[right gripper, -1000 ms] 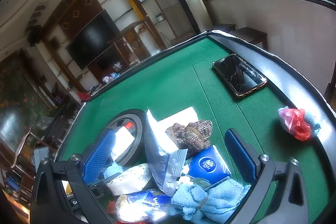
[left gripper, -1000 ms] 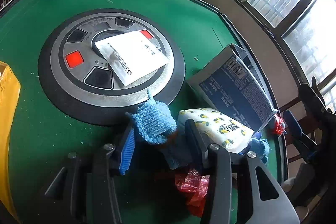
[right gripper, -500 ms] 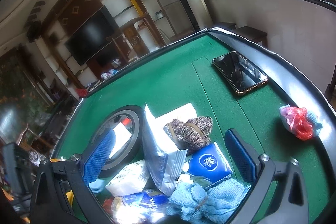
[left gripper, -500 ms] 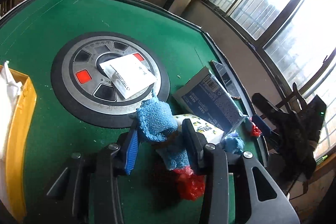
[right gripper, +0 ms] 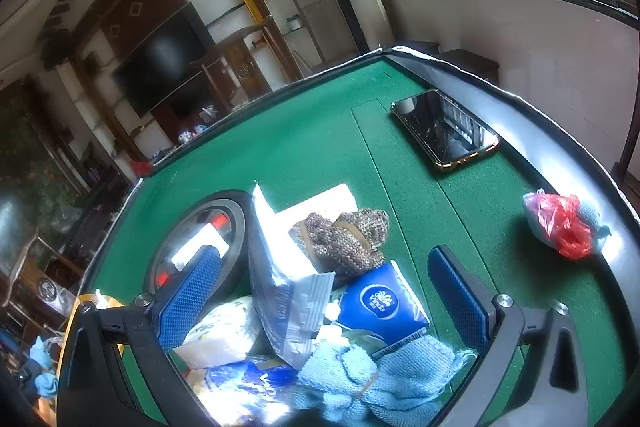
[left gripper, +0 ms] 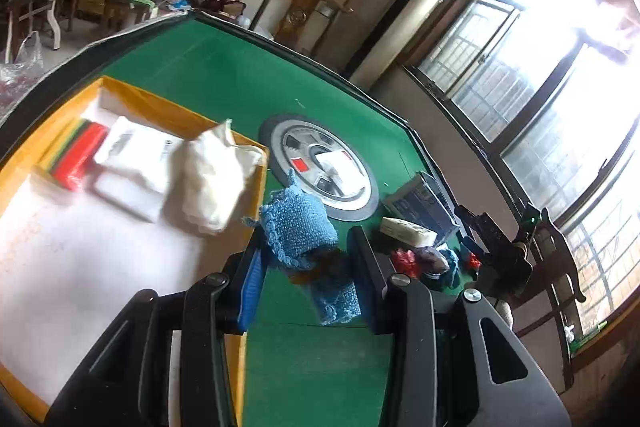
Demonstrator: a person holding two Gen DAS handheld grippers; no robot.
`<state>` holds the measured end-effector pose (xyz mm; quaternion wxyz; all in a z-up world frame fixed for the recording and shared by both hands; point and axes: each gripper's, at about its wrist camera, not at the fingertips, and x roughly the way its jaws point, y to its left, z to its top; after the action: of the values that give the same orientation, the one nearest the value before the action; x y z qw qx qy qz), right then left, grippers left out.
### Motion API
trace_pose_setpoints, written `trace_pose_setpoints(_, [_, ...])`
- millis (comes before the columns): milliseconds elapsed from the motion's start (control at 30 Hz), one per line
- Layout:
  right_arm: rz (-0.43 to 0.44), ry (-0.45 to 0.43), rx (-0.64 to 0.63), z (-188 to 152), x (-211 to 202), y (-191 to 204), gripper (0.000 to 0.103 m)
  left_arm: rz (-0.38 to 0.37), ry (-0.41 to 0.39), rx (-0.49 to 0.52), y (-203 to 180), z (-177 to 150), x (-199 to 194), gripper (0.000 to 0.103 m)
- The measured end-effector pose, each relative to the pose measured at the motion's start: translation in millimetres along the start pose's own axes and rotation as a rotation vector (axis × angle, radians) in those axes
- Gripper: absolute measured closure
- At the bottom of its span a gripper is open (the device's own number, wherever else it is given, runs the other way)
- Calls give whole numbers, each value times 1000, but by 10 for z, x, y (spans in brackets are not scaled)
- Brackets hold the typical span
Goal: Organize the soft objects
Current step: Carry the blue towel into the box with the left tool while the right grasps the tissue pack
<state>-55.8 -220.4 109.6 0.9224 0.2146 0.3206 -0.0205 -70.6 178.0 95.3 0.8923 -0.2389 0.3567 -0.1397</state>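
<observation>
The green desk [left gripper: 248, 75] carries a yellow tray [left gripper: 256, 187] at nine o'clock. The left tongs [left gripper: 308, 263] pinch a blue knitted cloth [left gripper: 298, 227] beside the tray's rim. The right tongs [right gripper: 320, 291] gape wide, empty, over a brown knit piece [right gripper: 344, 239].

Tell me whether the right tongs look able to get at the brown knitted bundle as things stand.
Probably yes. The right tongs stand open with nothing gripped, and the brown knitted bundle lies uncovered just ahead of them, atop a white packet. A blue tissue pack crowds its near side, so a top approach looks easiest.
</observation>
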Motion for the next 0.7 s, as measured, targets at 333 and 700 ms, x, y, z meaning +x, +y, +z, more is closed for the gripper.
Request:
trace_pose_setpoints(333, [99, 99, -135, -115, -355, 537, 1, 16, -70, -129, 671, -72, -293, 65])
trace_pose_setpoints(700, [-159, 398, -500, -301, 467, 1235, 19, -9, -78, -158, 988, -181, -508, 65])
